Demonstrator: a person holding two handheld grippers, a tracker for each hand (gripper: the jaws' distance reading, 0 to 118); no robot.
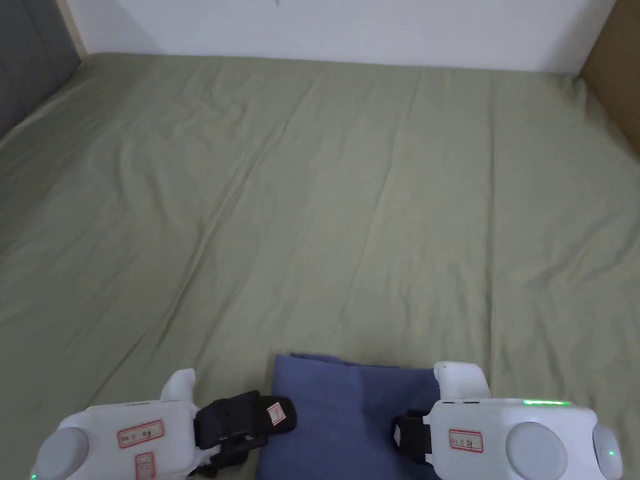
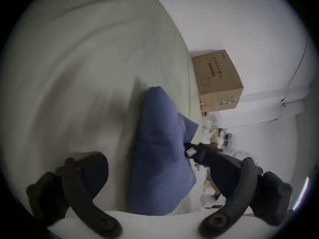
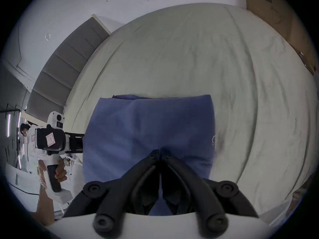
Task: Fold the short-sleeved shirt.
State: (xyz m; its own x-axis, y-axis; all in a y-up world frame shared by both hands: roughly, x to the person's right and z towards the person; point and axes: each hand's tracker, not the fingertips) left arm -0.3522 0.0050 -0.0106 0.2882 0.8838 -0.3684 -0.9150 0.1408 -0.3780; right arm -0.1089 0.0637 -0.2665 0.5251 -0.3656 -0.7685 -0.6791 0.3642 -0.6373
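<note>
We see a blue short-sleeved shirt [image 1: 350, 412], already folded into a compact rectangle, lying on a green bedsheet [image 1: 325, 206] at its near edge, well apart from the cardboard box [image 2: 217, 79] that stands beyond the bed's far side. The right gripper [image 3: 160, 152] lies over the shirt's near edge with its jaws drawn together, apparently pinching a fold of the cloth, though we cannot be sure from this blurred view. The left gripper [image 2: 146, 177] waits at the shirt's left edge, jaws spread wide, holding nothing. We judge the folding nearly finished: this looks like the last fold or a final tidying. The next move likely calls for letting go gently so the layers stay squared.
</note>
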